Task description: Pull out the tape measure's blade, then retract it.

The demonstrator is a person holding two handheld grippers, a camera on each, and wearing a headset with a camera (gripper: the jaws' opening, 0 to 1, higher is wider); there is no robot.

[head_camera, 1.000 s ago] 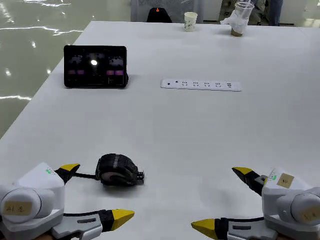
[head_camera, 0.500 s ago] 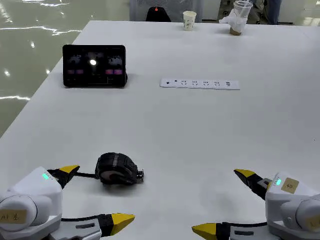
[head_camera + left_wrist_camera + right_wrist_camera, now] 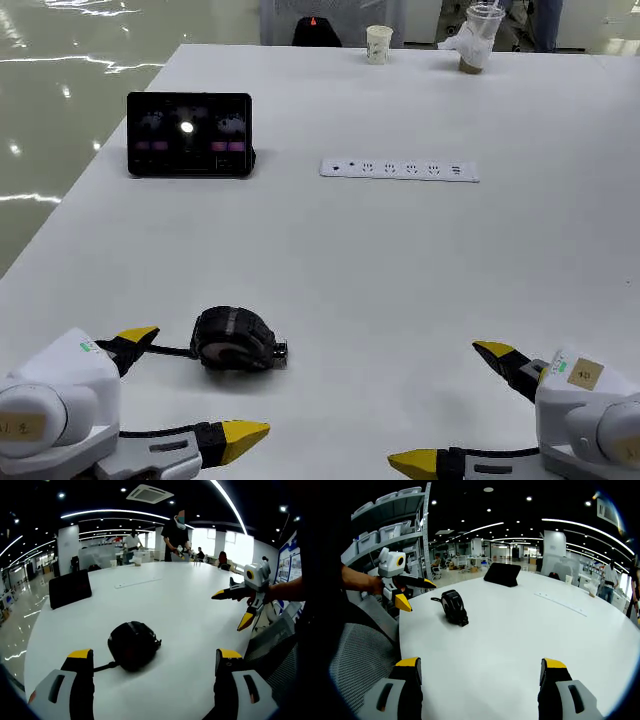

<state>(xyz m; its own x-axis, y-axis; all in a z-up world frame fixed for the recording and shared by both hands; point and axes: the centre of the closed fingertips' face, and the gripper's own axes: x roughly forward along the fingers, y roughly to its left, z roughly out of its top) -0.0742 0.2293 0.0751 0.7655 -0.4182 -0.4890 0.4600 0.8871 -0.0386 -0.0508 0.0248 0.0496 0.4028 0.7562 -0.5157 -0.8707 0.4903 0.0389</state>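
The tape measure (image 3: 238,340) lies just ahead of the left gripper (image 3: 192,385) — blade end facing the farther right gripper (image 3: 452,406) — the 2 spread wide, holding nothing.

- Tape measure (image 3: 237,340): black, rounded case, resting on the white desk (image 3: 400,280), near the front-left edge.
- Blade retracted inside the case.
- Black cord (image 3: 172,351) trails leftward from the case.

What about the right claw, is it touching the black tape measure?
Apart. The head view shows a wide stretch of bare white table between the right gripper and the tape measure.
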